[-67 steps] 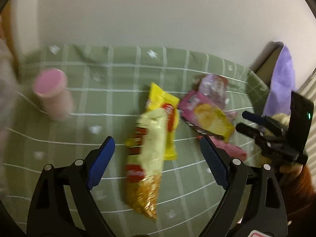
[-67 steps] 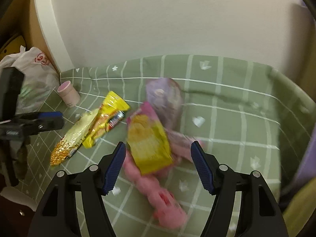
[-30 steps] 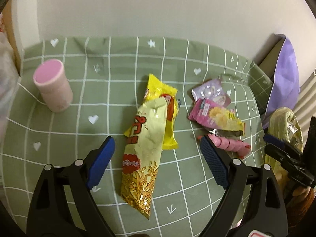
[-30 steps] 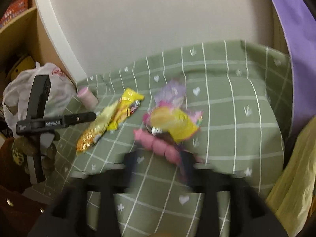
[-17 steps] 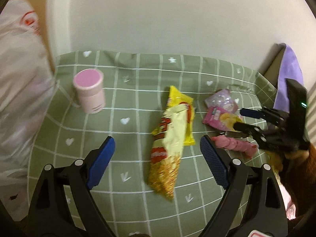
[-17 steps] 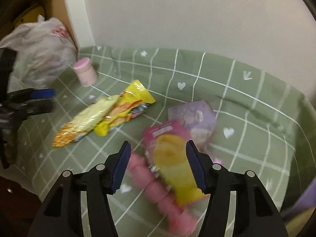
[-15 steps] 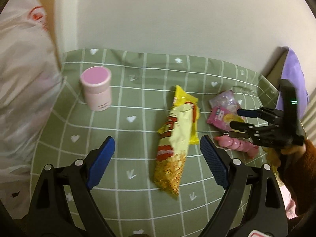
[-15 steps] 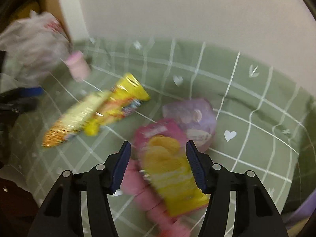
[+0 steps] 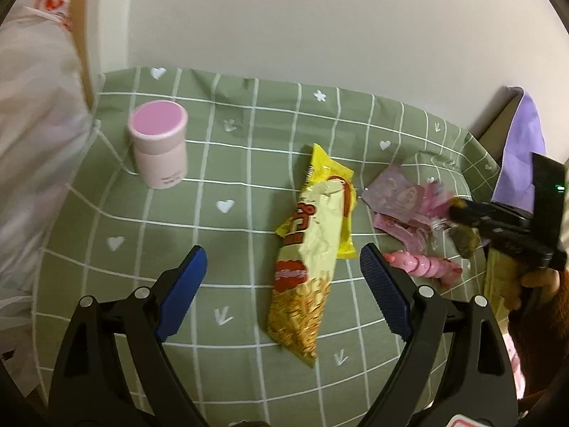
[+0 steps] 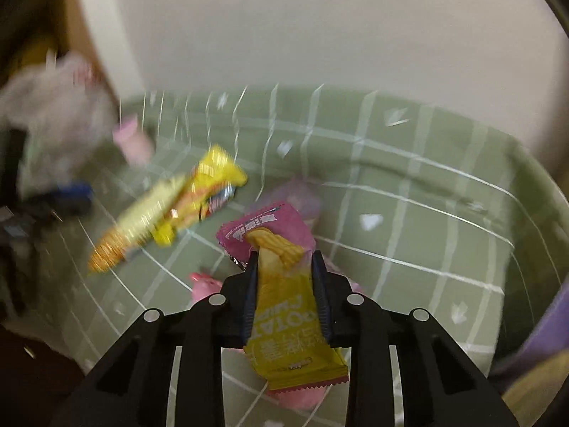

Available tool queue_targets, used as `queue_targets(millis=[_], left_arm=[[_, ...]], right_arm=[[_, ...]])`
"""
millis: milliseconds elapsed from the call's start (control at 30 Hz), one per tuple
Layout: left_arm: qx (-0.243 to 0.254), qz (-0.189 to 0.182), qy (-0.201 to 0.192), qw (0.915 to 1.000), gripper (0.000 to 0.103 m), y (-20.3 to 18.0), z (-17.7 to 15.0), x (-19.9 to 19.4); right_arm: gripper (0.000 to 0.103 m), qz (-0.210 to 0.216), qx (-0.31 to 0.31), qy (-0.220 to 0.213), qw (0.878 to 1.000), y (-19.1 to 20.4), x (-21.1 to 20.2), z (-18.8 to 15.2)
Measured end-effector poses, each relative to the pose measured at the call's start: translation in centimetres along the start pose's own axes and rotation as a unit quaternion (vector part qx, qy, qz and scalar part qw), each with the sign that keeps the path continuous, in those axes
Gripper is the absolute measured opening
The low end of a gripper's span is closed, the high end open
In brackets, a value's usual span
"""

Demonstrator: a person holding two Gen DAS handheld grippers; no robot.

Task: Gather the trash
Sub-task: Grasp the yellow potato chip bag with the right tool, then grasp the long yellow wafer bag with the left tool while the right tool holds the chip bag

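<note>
The pink-and-yellow potato chip packet (image 10: 281, 277), a flat glossy pouch with crimped zigzag ends, sits low in the centre of the right wrist view between the 2 blue-padded fingers of the right gripper (image 10: 284, 267); the jaws are closing and the pads already press its sides, pinching it narrow at the middle. In the left wrist view that gripper shows as a black shape at the right edge.

Just behind the packet lies a pale lilac foil pouch (image 9: 394, 195), crinkled and flat. Below it rests a pink, knobbly sausage-shaped toy (image 9: 423, 267). Toward frame centre a long pale-yellow snack bag (image 9: 306, 270) lies over a bright yellow wrapper (image 9: 327, 170).

The left gripper (image 9: 284, 284) hangs with its ribbed blue pads wide apart, nothing between them.

At upper left stands a pink cylindrical tub (image 9: 158, 149), matte and smooth. Everything lies on a green cloth (image 9: 231, 114) with white grid lines and hearts, below a plain pale wall. A white plastic bag (image 9: 35, 124) fills the left edge; purple fabric (image 9: 519, 156) hangs at the right.
</note>
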State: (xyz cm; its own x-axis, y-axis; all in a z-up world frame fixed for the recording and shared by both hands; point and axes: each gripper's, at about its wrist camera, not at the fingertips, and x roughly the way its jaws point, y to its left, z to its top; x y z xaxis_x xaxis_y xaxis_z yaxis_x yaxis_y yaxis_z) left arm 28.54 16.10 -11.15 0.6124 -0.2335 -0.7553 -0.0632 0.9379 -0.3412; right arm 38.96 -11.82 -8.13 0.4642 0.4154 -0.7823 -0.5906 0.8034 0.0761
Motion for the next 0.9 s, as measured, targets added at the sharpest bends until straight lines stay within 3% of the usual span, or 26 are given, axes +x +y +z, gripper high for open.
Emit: queue_targets(millis=[100,167,333,633,700,767,900], left_arm=[[0.012,-0.024,0.023,0.9994,0.094,-0.9,0.2,1.5],[0.018,-0.036,0.041,0.9983,0.094,-1.5,0.2,2.6],[0.055,0.001,0.021,0.9983,0.092,-2.9,1.1,3.8],[0.085,0.026,0.082,0.9927,0.059,-4.1,3.9,8.2],[0.091,0.025,0.089,0.9915,0.039,-4.4,4.2,8.3],[0.095,0.018,0.08,0.9921,0.035,-4.7,4.5,7.5],[0.095,-0.008,0.007,0.9955,0.032,-6.0,5.5,2.7]], right_arm=[[0.028,-0.006,0.031,-0.023,0.999,-0.8,-2.3,-0.9],[0.029,-0.014,0.057,-0.034,0.998,-1.0,-3.3,-1.7],[0.03,-0.019,0.121,-0.043,0.992,-1.4,-5.2,-5.3],[0.03,-0.031,0.138,-0.04,0.989,-0.5,-6.9,-9.1],[0.03,-0.033,0.141,-0.045,0.988,-0.6,-7.4,-9.7],[0.03,-0.035,0.142,-0.05,0.988,-0.6,-7.7,-9.9],[0.03,-0.039,0.144,-0.069,0.986,-0.4,-9.1,-10.2]])
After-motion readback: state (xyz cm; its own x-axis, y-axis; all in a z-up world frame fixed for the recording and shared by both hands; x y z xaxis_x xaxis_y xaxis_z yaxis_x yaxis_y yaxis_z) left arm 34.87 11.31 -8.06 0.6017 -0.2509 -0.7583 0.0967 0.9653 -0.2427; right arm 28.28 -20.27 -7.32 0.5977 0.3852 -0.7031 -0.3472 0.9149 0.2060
